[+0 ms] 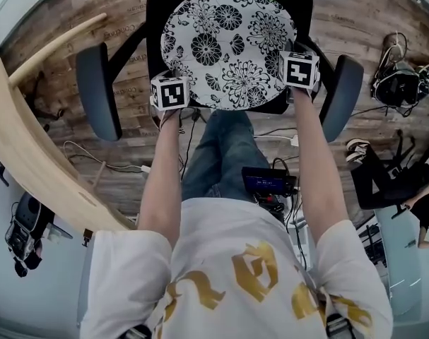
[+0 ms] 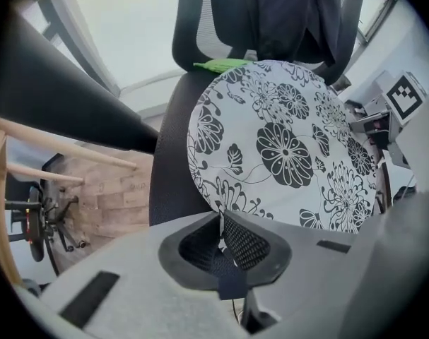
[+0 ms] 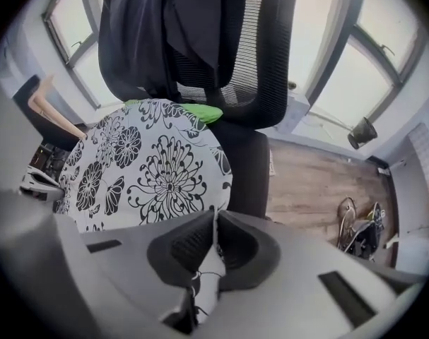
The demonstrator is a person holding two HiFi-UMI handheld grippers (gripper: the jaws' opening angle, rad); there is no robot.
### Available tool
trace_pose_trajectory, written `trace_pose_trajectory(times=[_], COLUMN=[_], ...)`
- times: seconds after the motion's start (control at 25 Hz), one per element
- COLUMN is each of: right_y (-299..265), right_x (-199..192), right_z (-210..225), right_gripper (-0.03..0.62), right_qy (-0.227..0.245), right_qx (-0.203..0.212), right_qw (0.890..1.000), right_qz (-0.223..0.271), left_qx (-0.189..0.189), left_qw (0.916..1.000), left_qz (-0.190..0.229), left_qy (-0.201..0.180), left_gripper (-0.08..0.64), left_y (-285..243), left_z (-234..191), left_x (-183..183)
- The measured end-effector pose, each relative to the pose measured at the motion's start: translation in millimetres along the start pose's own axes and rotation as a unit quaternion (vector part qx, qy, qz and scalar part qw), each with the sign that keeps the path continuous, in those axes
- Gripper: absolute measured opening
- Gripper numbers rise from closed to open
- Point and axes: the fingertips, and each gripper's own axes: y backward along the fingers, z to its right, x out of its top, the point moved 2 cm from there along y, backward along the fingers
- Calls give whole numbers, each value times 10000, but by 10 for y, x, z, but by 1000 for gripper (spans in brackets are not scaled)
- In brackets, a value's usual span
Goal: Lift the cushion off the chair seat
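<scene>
wood floor [image 1: 341,20], chair seat [image 2: 168,168]: cushion [image 1: 228,44] front edge pinched by left claw [image 2: 220,219], right claw [image 3: 215,219].

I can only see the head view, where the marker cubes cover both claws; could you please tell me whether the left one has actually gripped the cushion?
Observer: Yes. In the left gripper view, the left claw is shut on the near edge of the cushion, with a thin fold of its white fabric pinched in it.
Operator: Thank you. And what about the right one?
Observer: In the right gripper view, the right claw is likewise shut on the cushion's edge, with white fabric showing in its narrow gap.
</scene>
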Motion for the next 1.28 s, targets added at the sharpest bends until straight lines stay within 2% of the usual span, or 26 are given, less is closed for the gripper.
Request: trace_pose_trajectory(times=[0.08,0.28,0.48,0.6,0.88,1.28], right_y=[23,113,309,416,703,1266], right_x=[-10,55,3,-24,-9,-78], right_z=[-8,-27,-36,-52,-179,-254], right_gripper=[18,18,20,18,18,18], right_qy=[-29,231,-260,-393,-314,-323], right_qx=[70,23,-31,-30,121,95], right_qw=[10000,9997,9996,9992,9994,9989], right_qz=[-34,-82,-140,-72,88,313], left_qx=[-18,14,-13,8,-14,-66], left_qw=[10000,10000,9999,9997,9994,9981], left_qz=[-12,-26,54,179,305,594], left_qy=[-11,-64,-113,-140,-159,-136], left_gripper=[23,21,21,21,21,21], left_y=[23,92,236,339,599,1119], left_z=[-10,-12,-36,-39,-16,-148], left_x=[-15,10,51,90,79,7])
